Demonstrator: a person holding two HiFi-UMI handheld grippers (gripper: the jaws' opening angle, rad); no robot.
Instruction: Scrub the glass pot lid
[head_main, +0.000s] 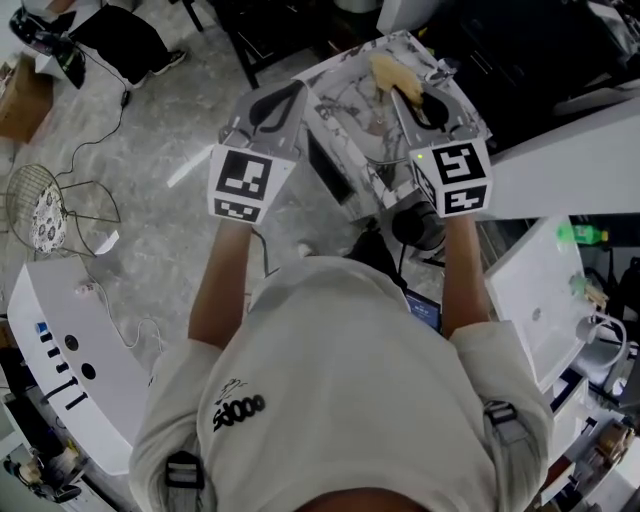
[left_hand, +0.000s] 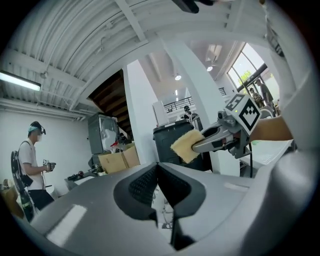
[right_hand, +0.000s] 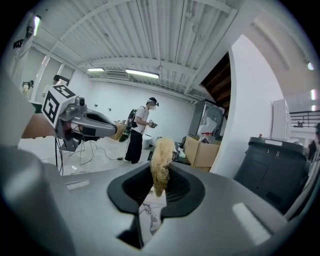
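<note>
Both tongs are raised in front of the chest, side by side over the marble-patterned surface (head_main: 335, 85). Left tongs (head_main: 285, 98) are clenched on nothing: in the left gripper view the two dark pads meet with no gap and nothing sits between them. Right tongs (head_main: 400, 88) are clamped on a yellow sponge (head_main: 384, 68). In the right gripper view the sponge (right_hand: 161, 162) is pinched edge-on between the pads and sticks out past them, with the marble pattern showing through the slot below. Each gripper sees the other: the left gripper view has the right tongs (left_hand: 200, 144) off to its right with the sponge out front, and the right gripper view has the left tongs (right_hand: 112, 125) off to its left. Glass pot lid (head_main: 374, 118) — poor view from the head camera, but it looks like the faint round outline lying flat on the surface between the two tongs, closer to the right one and just near of the sponge. Background: a black bin (right_hand: 270, 165) on the far right, cardboard boxes (right_hand: 202, 152) beside it, and a person (right_hand: 140, 131) standing on the far floor. A wire basket (head_main: 40, 210) sits on the floor — well left of the surface.
</note>
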